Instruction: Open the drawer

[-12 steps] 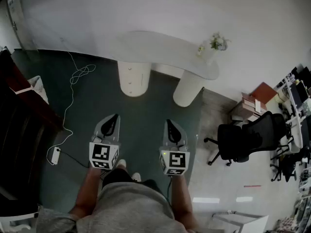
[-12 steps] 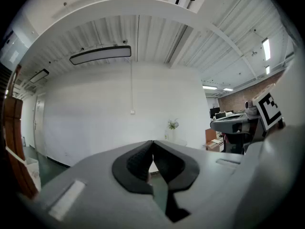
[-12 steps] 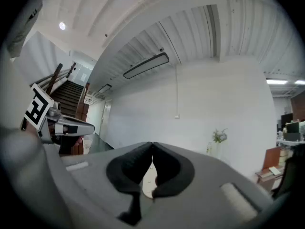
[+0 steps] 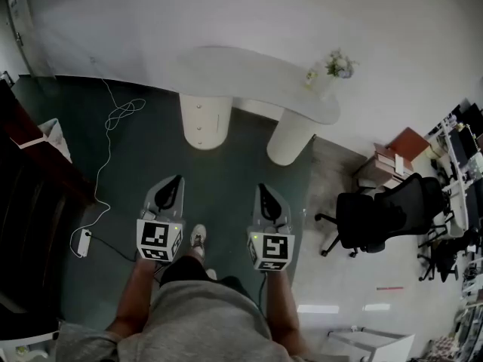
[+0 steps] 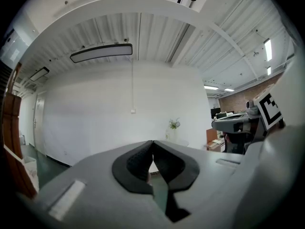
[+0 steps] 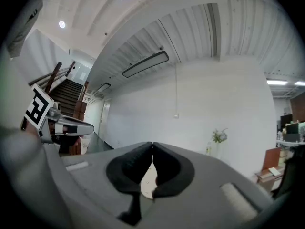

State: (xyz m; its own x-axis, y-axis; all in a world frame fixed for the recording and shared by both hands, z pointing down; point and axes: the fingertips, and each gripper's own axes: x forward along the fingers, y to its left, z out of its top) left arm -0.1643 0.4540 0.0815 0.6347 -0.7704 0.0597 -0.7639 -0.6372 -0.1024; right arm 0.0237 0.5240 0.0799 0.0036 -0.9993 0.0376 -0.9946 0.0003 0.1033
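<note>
A white curved desk (image 4: 256, 70) stands ahead on two round pedestals. The left pedestal (image 4: 204, 119) has small knobs down its front, like stacked drawer fronts; it also peeks out behind the jaws as the pedestal (image 6: 147, 178) in the right gripper view. My left gripper (image 4: 172, 184) and right gripper (image 4: 266, 196) are held level side by side over the green floor, well short of the desk. Both are shut with nothing between the jaws, which meet tip to tip on the left gripper (image 5: 152, 142) and the right gripper (image 6: 152, 145).
A small vase of flowers (image 4: 337, 66) sits on the desk's right end. A black office chair (image 4: 377, 213) and a low stand with books (image 4: 394, 155) are at the right. A white cable (image 4: 113, 119) with a power strip (image 4: 81, 241) runs along the left, beside dark wooden furniture (image 4: 30, 194).
The person has taken a step: one shoe has come forward between the grippers. The desk sits slightly further left in the picture. Both grippers stay shut and level.
</note>
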